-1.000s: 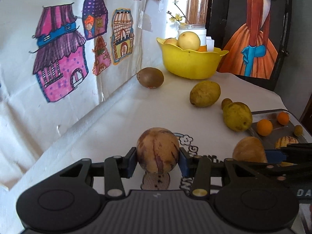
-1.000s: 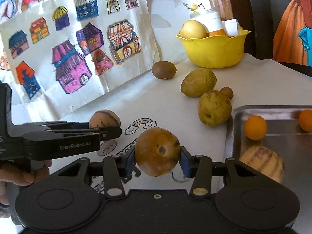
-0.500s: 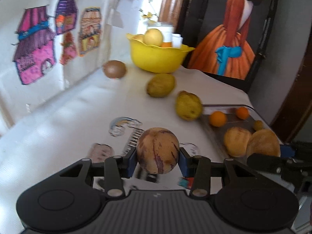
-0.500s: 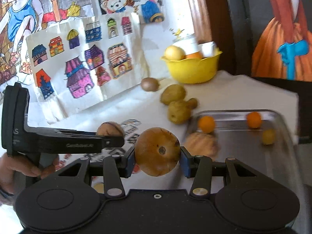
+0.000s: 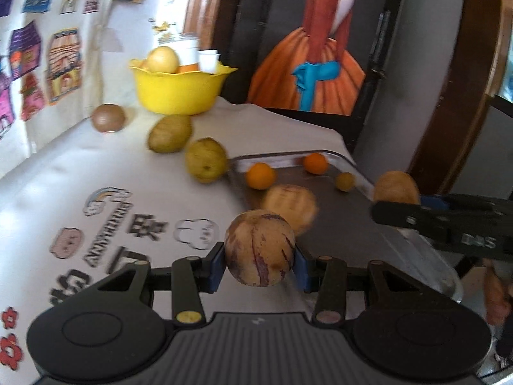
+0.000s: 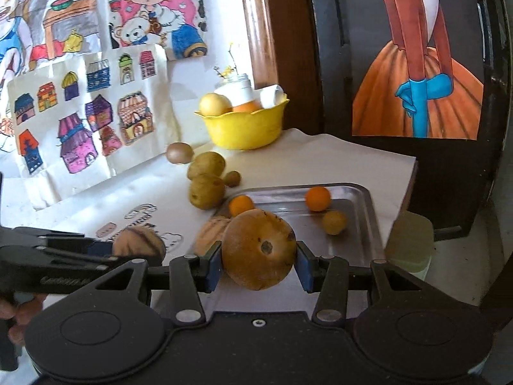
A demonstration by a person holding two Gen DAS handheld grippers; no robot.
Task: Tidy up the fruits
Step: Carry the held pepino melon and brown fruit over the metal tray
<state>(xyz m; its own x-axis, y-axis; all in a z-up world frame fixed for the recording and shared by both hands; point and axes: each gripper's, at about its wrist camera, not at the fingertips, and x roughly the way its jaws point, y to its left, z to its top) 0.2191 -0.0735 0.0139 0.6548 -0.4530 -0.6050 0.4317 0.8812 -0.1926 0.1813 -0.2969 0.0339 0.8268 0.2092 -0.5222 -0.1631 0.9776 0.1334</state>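
Both claws, each pinching a fruit, now nearer the steel tray [image 6: 365, 199] on the white-clothed table [image 5: 96, 166].

Beyond the fingers, a white-clothed table [image 6: 336, 160] meets a wall hung with children's house drawings [image 6: 89, 122]; to their right, a dark panel bears an orange-gowned figure painting [image 6: 416, 73], daylight between.

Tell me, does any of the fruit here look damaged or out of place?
Nothing is spilled. The brown fruit in the right gripper has a dark spot on its skin, perhaps a blemish. Several fruits still lie loose on the cloth beside the tray, like the kiwi. The left gripper holds a purple-streaked fruit.
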